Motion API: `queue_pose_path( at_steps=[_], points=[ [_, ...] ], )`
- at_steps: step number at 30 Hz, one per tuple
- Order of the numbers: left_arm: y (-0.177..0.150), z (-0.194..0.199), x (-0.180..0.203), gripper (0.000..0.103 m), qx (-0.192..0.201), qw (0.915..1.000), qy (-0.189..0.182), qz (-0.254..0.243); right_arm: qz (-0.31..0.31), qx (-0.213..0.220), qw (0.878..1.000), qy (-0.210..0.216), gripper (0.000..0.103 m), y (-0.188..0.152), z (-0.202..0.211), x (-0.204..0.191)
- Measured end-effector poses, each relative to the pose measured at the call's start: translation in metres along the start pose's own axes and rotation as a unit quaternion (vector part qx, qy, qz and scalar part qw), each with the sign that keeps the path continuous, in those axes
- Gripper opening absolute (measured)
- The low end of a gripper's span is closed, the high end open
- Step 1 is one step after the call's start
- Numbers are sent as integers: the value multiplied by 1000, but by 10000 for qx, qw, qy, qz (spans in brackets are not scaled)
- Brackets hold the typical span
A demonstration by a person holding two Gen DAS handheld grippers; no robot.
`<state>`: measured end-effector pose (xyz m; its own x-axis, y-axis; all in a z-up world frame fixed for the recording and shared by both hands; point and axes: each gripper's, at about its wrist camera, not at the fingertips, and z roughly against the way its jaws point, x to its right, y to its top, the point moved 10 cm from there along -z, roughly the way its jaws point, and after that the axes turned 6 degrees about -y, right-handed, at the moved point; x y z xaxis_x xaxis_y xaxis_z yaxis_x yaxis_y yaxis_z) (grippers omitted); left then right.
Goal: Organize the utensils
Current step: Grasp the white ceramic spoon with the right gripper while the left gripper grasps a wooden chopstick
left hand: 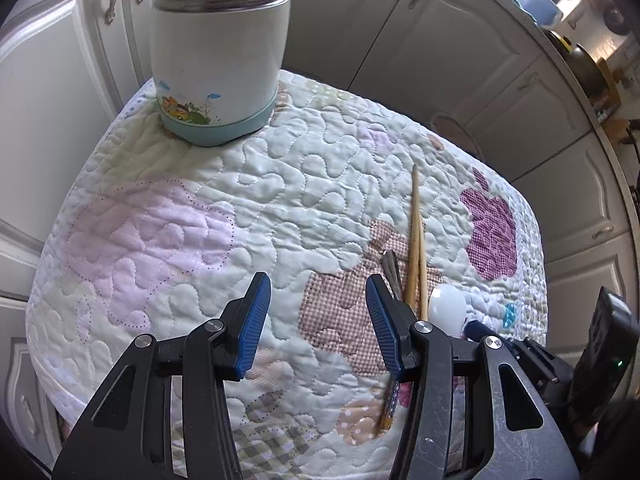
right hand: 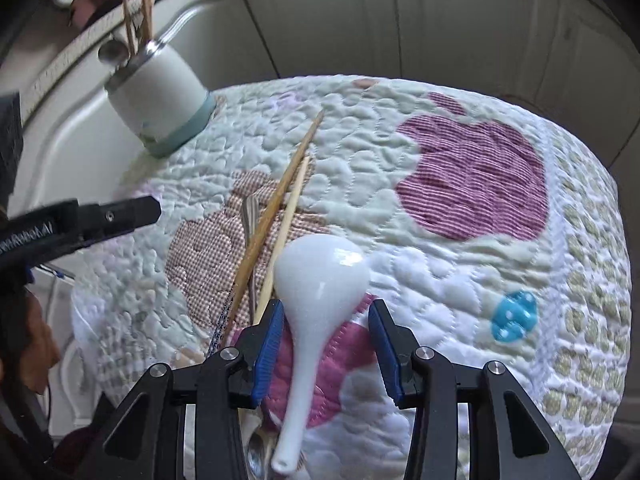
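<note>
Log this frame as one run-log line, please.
left gripper: open, empty | right gripper: open, straddling white spoon | chopsticks: on quilt | holder: partly filled

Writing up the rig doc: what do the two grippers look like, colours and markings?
Both match: the left gripper and right gripper have black angular linkage arms, silver pivot bolts and blue ribbed pads. The right wrist view shows white lettering along the left one's side. No cables or sleeves visible.

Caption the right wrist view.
Open right gripper straddles a white spoon lying beside chopsticks on the quilt.
</note>
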<state>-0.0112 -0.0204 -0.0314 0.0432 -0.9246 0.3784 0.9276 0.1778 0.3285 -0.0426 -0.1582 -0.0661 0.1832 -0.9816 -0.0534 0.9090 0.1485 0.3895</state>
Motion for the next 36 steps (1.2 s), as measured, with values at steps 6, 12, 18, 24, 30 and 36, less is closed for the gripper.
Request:
queue_pose_path(
  at_steps=[6,12,18,24,30,36],
  points=[
    [1,-3,4,49,-55,10000,4,-58,260,33,9987,-427,50,10,-10,-8],
    [5,-8,13,49,-90,9999,-48,-92,224,-1,9993,-288,64,21,-16,-8],
    [7,-11,18,49,-125,9998,-26,-120,260,46,9996,-126,53,25,-13,-1],
    [17,-20,26,49,-181,9997,-35,-145,31,234,9994,-263,53,15,10,35],
    [36,-44,53,49,-368,9988,-94,-300,-355,232,9988,-238,53,10,15,66],
    [58,-76,70,49,-508,9975,163,-454,-497,155,9986,-104,53,5,13,75]
  ],
)
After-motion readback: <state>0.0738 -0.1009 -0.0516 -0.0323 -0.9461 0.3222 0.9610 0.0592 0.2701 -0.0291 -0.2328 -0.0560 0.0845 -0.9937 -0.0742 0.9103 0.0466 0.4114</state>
